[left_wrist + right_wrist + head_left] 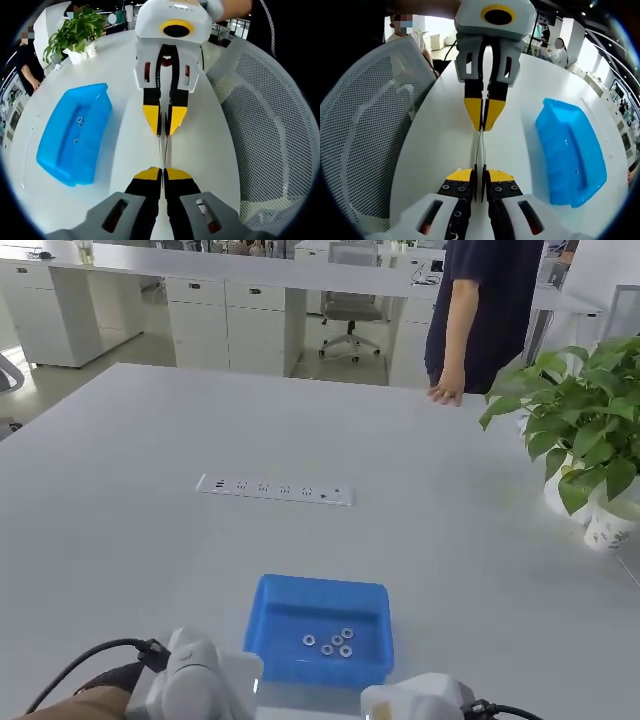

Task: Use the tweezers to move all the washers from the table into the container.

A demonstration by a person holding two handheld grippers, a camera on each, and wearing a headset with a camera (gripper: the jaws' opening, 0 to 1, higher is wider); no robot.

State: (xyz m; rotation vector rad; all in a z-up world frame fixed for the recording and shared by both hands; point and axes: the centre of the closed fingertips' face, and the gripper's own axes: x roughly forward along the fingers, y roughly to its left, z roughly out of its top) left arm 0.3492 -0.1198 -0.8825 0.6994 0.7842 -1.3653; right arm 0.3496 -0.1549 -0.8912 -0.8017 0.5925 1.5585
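The tweezers [163, 150] are held at both ends over the near part of the white table [150, 540]. The jaws of the left gripper [162, 175] are pressed almost together, with only the thin metal of the tweezers clamped between their yellow tips. The jaws of the right gripper [479, 176] are drawn in the same way onto the other end. The two grippers are thus pointed at one another, tip facing tip, with a short bare stretch of the tweezers left between them. In the head view the white bodies of both grippers are seen at the near edge, the left one to the left and the right one to the right.

The blue container [300, 612] is set on the table just beyond the grippers, near the middle. Five washers [330, 642] can be counted inside it, gathered in a loose cluster on its floor, a little toward its near right side.

Farther off, a white power strip [275, 490] is laid flat on the table, well apart from the container. A leafy plant [585, 430] in a white pot is placed at the right edge. A person [480, 310] in dark clothing is seen at the far side, to the right, with one hand rested on the table edge. A mesh-backed chair [270, 125] is seen on the near side of the grippers.
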